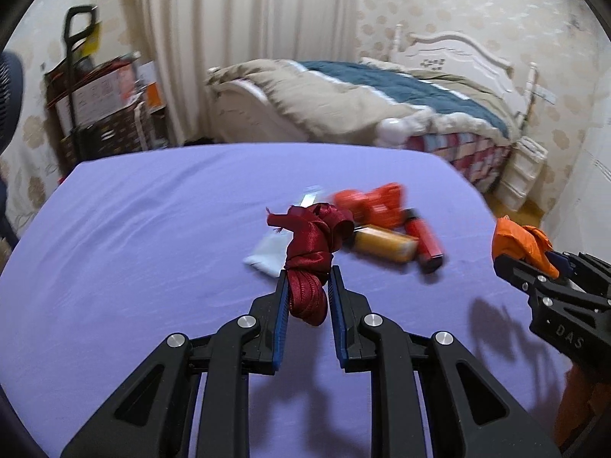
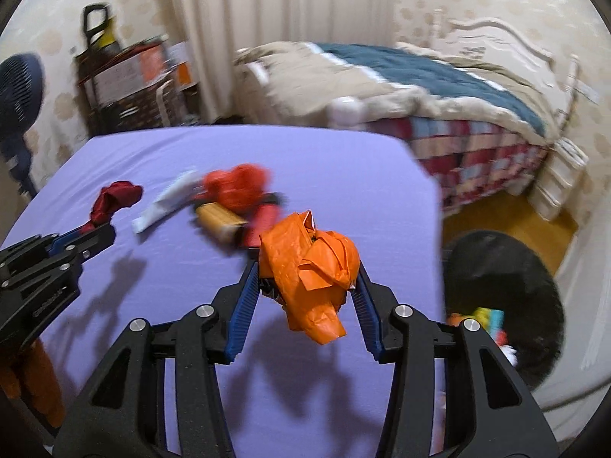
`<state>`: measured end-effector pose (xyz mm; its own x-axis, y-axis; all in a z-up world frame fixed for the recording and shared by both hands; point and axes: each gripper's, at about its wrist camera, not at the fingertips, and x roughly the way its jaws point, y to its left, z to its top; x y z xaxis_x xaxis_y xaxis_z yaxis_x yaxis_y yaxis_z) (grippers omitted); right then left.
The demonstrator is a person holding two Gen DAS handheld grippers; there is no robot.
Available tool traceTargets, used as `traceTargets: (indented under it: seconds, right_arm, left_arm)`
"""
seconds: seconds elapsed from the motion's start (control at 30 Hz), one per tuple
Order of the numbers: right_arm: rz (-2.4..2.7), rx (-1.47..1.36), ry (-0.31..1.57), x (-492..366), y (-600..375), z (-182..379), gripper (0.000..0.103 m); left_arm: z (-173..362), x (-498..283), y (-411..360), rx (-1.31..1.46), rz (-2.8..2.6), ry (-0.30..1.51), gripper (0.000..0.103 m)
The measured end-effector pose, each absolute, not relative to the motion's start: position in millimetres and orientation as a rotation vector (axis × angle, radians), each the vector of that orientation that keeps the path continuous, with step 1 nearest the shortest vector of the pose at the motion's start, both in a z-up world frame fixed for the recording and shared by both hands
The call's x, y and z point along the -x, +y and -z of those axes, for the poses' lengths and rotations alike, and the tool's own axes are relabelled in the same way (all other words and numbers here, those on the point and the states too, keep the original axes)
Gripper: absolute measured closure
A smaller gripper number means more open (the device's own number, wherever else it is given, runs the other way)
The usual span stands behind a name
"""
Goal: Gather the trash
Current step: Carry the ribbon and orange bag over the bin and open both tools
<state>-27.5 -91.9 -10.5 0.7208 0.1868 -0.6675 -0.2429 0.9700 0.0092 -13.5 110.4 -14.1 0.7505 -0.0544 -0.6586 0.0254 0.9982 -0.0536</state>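
Observation:
My left gripper (image 1: 310,273) is shut on a knotted dark red ribbon (image 1: 311,229), held above the purple table (image 1: 152,229). In the right wrist view the ribbon (image 2: 114,198) sticks out of the left gripper (image 2: 103,234) at the left edge. My right gripper (image 2: 305,271) is shut on a crumpled orange wrapper (image 2: 309,267), both blue pads pressing its sides. That wrapper (image 1: 519,238) and the right gripper (image 1: 508,263) also show at the right of the left wrist view. On the table lie a red crumpled wrapper (image 1: 368,200), a yellow packet (image 1: 383,244), a red stick pack (image 1: 425,242) and a white packet (image 1: 267,253).
A black bin (image 2: 504,290) with colourful trash inside stands on the floor beyond the table's right edge. Behind the table are a bed (image 1: 382,91), a curtain (image 1: 236,38), a loaded cart (image 1: 103,103) and a blue fan (image 2: 19,91).

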Motion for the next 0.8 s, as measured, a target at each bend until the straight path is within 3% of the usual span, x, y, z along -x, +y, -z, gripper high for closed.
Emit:
traceTargets:
  seconds: [0.8]
  right_arm:
    - [0.205, -0.041, 0.681, 8.5, -302.0, 23.6, 0.056]
  left_arm:
    - [8.8, -48.2, -109.8, -0.098, 0.385, 0.698, 0.082]
